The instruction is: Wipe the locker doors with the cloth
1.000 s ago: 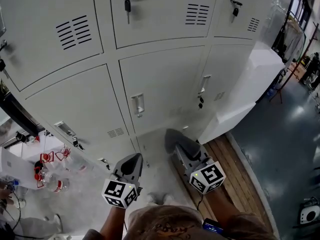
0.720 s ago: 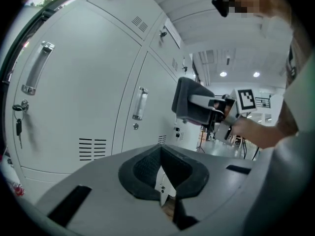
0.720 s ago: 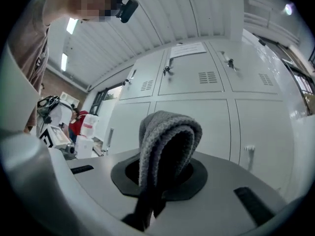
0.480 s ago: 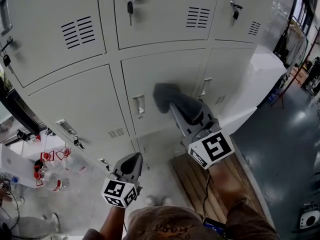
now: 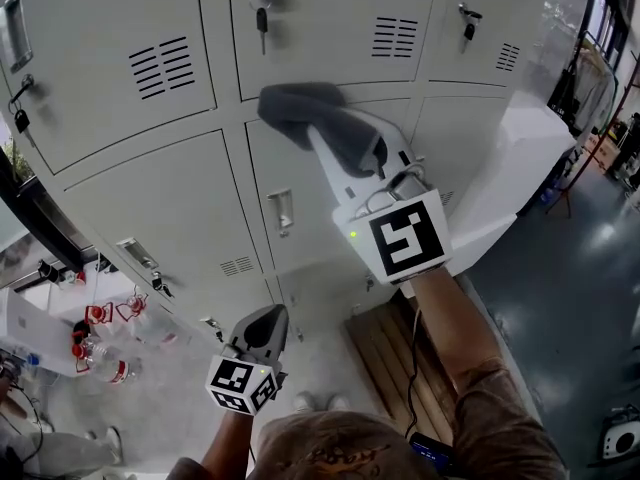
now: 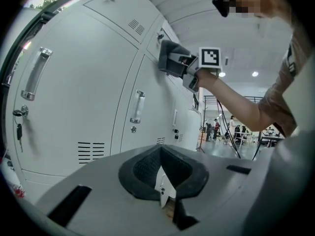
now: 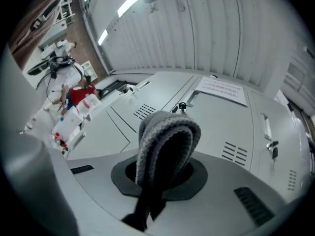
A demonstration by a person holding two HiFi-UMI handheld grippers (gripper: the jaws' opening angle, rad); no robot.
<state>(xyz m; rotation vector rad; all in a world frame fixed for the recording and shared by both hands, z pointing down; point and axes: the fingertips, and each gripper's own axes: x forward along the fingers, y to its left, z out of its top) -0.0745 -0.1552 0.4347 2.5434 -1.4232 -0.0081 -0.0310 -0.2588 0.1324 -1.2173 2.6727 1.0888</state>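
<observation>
A bank of pale grey locker doors (image 5: 320,183) fills the head view. My right gripper (image 5: 318,126) is raised and shut on a folded grey cloth (image 5: 298,108), which lies against the lockers at the seam between an upper door (image 5: 330,38) and the lower one. In the right gripper view the cloth (image 7: 167,139) sticks up out of the jaws, with vented doors behind it. The left gripper (image 5: 264,328) hangs low by my body, shut and holding nothing. From the left gripper view (image 6: 162,176), the cloth (image 6: 169,58) is pressed on a door.
A key (image 5: 262,10) hangs in the upper middle door's lock, and a handle (image 5: 280,211) juts from the lower door. Bottles and red items (image 5: 95,343) lie on the floor at left. A wooden pallet (image 5: 385,353) and a white block (image 5: 505,168) sit at right.
The right gripper has risen with the cloth from near the floor up to the seam under the upper doors. The left gripper has stayed where it was.
</observation>
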